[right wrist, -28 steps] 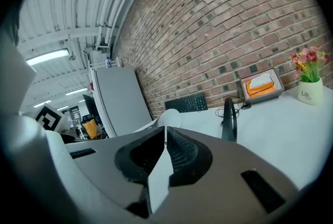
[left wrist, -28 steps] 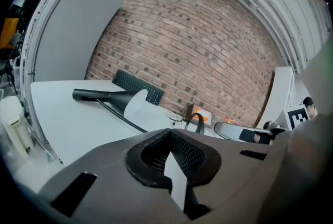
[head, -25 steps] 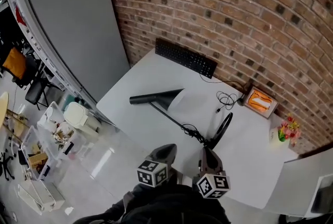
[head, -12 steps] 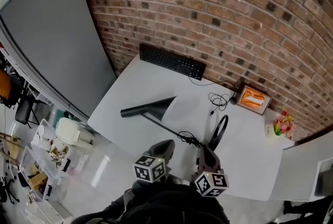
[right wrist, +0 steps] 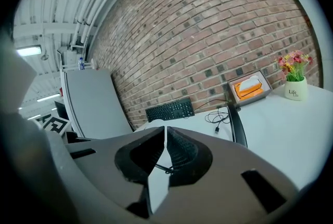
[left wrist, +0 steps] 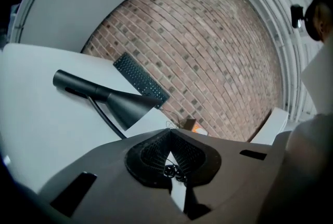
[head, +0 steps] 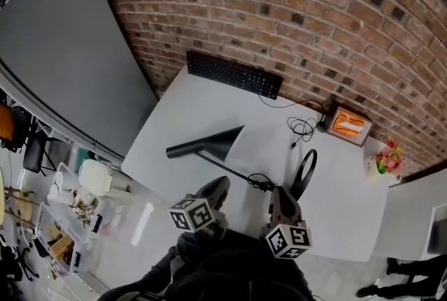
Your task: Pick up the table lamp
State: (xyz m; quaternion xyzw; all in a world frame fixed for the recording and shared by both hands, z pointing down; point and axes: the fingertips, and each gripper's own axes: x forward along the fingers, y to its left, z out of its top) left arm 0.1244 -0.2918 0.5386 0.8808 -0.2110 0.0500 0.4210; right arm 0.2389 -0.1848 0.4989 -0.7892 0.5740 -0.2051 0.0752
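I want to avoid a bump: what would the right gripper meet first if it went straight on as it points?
Probably the table lamp's thin stem, crossing just ahead of the shut right gripper; depth is unclear.

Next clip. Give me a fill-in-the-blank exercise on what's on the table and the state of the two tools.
1. The table lamp lies on its ____ on the white table.
2. The keyboard sits along the table edge nearest the ____ wall.
3. The left tool and the right tool both have their jaws ____, with nothing held.
4. The white pot near the orange box holds ____.
Missing words: side; brick; shut; flowers.
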